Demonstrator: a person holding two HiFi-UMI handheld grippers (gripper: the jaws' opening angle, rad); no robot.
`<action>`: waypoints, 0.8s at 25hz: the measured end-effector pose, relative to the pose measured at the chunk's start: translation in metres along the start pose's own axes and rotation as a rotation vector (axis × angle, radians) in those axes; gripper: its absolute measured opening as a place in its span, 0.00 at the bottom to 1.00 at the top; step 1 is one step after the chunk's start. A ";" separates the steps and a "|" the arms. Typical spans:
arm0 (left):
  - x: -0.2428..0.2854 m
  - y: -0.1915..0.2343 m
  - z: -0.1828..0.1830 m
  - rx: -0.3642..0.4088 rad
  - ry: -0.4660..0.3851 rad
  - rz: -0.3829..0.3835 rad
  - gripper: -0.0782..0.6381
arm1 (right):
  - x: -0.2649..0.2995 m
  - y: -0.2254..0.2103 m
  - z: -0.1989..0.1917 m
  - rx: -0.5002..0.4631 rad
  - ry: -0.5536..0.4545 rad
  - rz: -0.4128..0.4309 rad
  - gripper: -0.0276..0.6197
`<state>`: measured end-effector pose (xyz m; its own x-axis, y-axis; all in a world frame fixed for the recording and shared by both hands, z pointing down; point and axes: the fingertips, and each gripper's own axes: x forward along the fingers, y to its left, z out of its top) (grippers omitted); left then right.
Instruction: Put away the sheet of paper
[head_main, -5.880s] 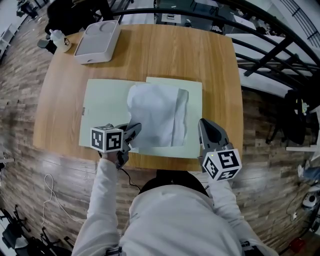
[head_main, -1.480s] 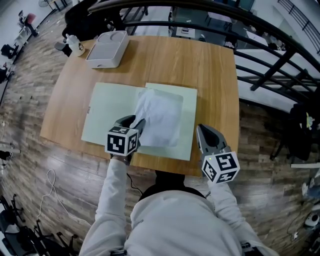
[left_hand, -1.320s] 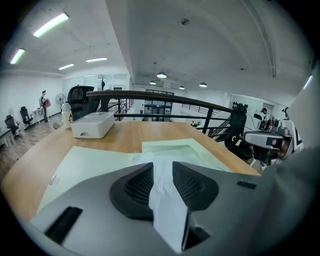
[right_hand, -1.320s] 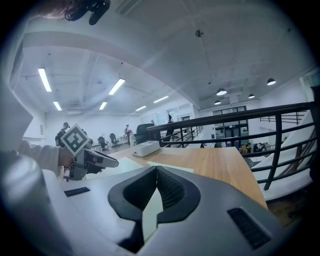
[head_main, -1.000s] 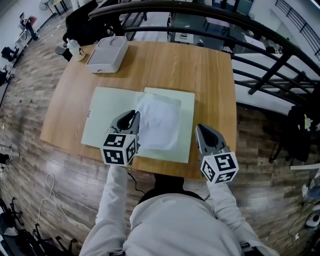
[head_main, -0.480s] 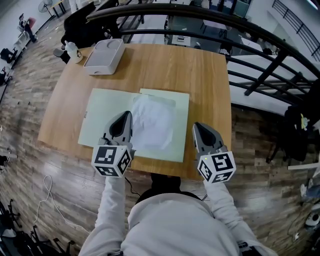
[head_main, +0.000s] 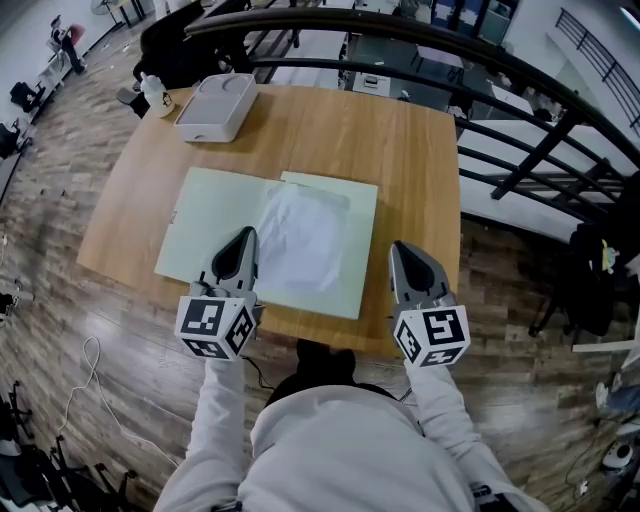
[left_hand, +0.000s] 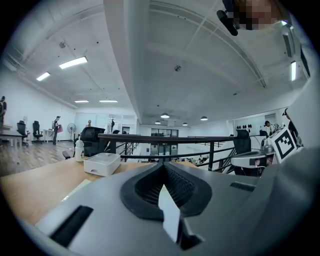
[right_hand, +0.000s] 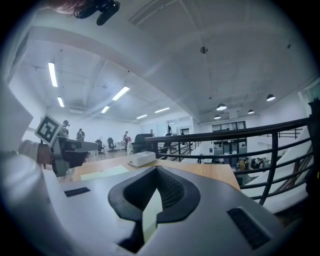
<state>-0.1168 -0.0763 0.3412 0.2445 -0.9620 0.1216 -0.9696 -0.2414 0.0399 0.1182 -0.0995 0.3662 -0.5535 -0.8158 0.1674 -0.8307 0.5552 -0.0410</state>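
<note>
My left tool (left_hand: 163, 164) has its jaws pressed together at the tips, and the right tool (right_hand: 156, 167) looks the same; I see nothing pinched in either. A pale sliver shows through the slot behind each pair of tips, white on the left and greenish on the right, and I cannot tell what it belongs to. Each tool's own grey body fills the lower part of its gripper view, so only the head view shows me the sheet of paper (head_main: 300, 245).

There both tools hang over the near edge of the table (head_main: 410, 150), the right one just past the right edge of the folder (head_main: 205, 225). The left one overlaps the paper's near-left edge, and I cannot see whether they touch.

The paper is white and wrinkled, and it lies on the right half of the open pale green folder. A white box (head_main: 216, 105) and a small bottle (head_main: 155, 95) sit at the far left corner. A black railing (left_hand: 190, 137) runs beyond the table.
</note>
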 end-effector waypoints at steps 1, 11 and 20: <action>-0.002 -0.001 0.000 0.001 -0.001 0.003 0.13 | 0.000 0.000 0.000 -0.001 -0.001 0.003 0.08; -0.012 -0.015 0.000 0.010 -0.005 0.018 0.13 | -0.017 -0.004 0.000 -0.013 -0.010 0.019 0.08; -0.020 -0.022 -0.004 0.003 0.006 0.032 0.13 | -0.028 -0.003 0.000 -0.021 -0.017 0.038 0.08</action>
